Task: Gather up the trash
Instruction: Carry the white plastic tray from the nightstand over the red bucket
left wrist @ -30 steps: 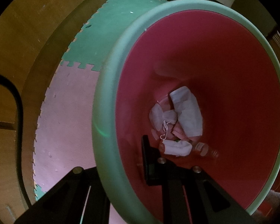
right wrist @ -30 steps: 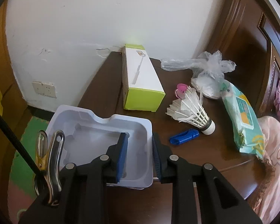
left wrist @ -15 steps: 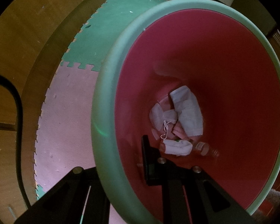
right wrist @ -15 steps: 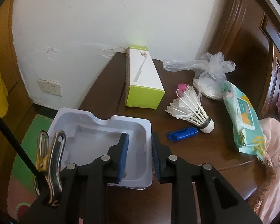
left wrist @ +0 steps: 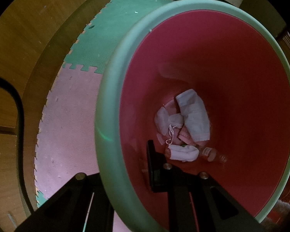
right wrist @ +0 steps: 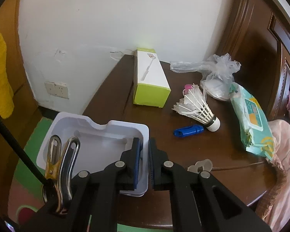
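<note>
My left gripper (left wrist: 115,160) is shut on the green rim (left wrist: 106,116) of a bin that is red inside. One finger (left wrist: 150,154) sits inside the wall, the other outside it. White tissues, a mask and a small bottle (left wrist: 193,119) lie at the bin's bottom. My right gripper (right wrist: 144,148) is closing its jaws on the right wall of a white plastic tray (right wrist: 98,141) that overhangs the left edge of the dark wooden table (right wrist: 203,150). The blue pads (right wrist: 137,154) sit on both sides of that wall.
On the table lie a green-and-white box (right wrist: 150,83), a shuttlecock (right wrist: 197,108), a blue cap (right wrist: 188,131), a crumpled plastic bag (right wrist: 216,71), a wipes pack (right wrist: 251,119) and a small clear plastic piece (right wrist: 200,165). A metal clip (right wrist: 61,164) hangs by my right gripper. Foam mats (left wrist: 71,119) cover the floor.
My right gripper's jaws have narrowed onto the tray's wall. The left gripper and the bin have not moved.
</note>
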`<state>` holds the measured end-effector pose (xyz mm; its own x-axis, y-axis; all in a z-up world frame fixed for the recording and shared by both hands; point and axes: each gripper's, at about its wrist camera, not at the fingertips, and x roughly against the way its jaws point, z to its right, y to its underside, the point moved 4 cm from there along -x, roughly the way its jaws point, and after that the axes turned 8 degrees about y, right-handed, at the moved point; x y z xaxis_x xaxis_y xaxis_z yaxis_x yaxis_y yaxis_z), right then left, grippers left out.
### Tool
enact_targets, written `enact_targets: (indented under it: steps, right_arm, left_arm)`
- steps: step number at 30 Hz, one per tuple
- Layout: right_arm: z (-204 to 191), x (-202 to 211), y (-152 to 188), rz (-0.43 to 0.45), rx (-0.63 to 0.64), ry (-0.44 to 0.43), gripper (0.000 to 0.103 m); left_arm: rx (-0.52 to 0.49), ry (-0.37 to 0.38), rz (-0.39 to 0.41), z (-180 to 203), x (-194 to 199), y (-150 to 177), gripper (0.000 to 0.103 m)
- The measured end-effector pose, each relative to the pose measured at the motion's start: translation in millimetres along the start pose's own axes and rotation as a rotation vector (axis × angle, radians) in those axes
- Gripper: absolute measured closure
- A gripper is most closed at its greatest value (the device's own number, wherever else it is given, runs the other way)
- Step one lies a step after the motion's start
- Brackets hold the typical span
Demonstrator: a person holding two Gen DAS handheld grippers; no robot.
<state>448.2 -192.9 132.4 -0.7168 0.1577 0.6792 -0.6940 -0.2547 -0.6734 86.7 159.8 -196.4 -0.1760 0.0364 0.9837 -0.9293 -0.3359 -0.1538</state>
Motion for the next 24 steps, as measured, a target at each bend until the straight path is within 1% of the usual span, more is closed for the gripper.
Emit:
enact_targets:
  steps: [6,12,17,24]
  right_arm:
    - [1.2,4.1,-0.2,0.017,-0.015,-0.013,0.094]
    - [-2.1,21.6,0.8,0.058,0.016,-0.028,0.095]
    - [-7.6,33.7,6.8,0.081,0.038,-0.069,0.095]
    - [-27.0,53.2,21.1,0.09,0.082,-0.145,0.095]
  left_arm:
    - [0.002,0.001,0.001,0.2,0.1,-0.3,0.093]
    - [0.002,0.001,0.002,-0.2,0.6,-0.7,0.093]
    - [0.003,0.002,0.002,-0.6,1.0,-1.1,0.093]
    - [0.003,0.003,0.002,-0.8,1.0,-1.1,0.093]
